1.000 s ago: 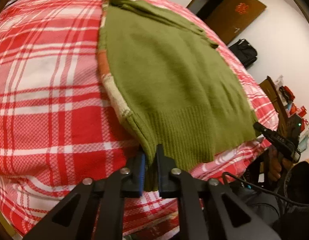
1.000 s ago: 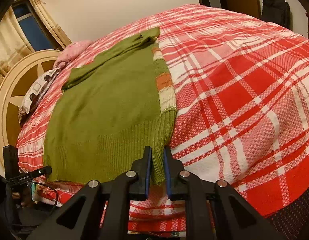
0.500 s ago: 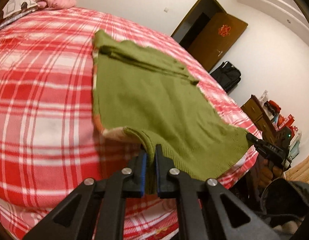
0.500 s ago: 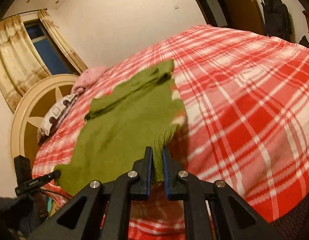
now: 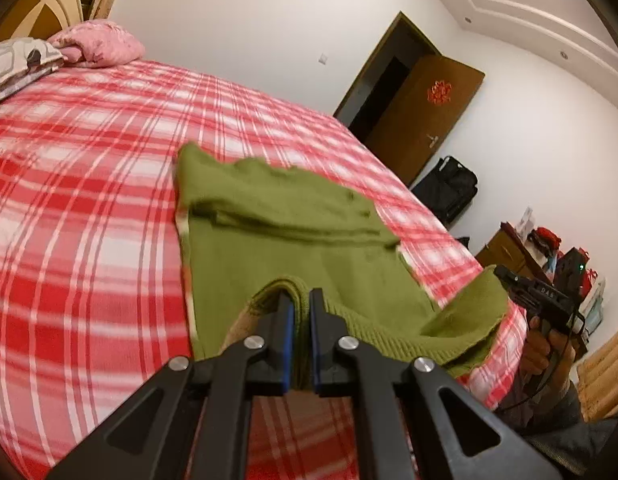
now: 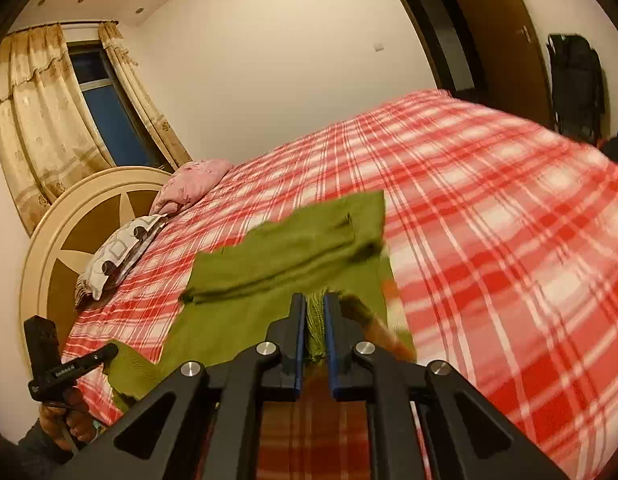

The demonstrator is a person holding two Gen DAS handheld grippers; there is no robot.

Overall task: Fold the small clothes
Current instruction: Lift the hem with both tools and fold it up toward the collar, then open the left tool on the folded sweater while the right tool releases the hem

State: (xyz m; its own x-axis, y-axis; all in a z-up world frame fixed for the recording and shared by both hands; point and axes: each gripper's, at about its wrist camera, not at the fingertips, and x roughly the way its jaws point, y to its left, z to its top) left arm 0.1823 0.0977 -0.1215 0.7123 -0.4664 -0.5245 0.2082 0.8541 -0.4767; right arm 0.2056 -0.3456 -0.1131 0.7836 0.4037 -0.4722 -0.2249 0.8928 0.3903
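1. Left tongs [image 5: 301, 300]: black arms with blue pads, clamped on one corner of the ribbed hem of an olive-green knitted sweater [image 5: 277, 240], green knit bunched between the pads.
2. Right tongs [image 6: 314, 303]: same black-and-blue build, pinched shut on the opposite hem corner, a strip of green rib standing between the pads.
3. Seen from the left wrist view: right tongs at the far right edge, gripped by a hand [image 5: 549, 344], hem corner hanging from them.
4. Seen from the right wrist view: left tongs at the lower left [image 6: 109, 350], held by the other hand [image 6: 69, 420], with a flap of green hem at the tip.
5. Hem end of the sweater raised off the bed and sagging between the two pairs of tongs; upper part lying flat on the red-and-white plaid bedspread [image 5: 89, 200], with a sleeve folded across the chest. Striped orange-and-cream underside showing at the lifted side edge.
6. Further out, at the head of the bed: pink crumpled pillow [image 6: 197, 184], grey-and-white patterned pillow [image 6: 117, 256], round cream-and-brown headboard [image 6: 89, 216].
7. Beyond: cream curtains [image 6: 33, 120] around a dark window, brown wooden door [image 5: 425, 120] standing open, black bag [image 5: 449, 188] on the floor against the white wall.
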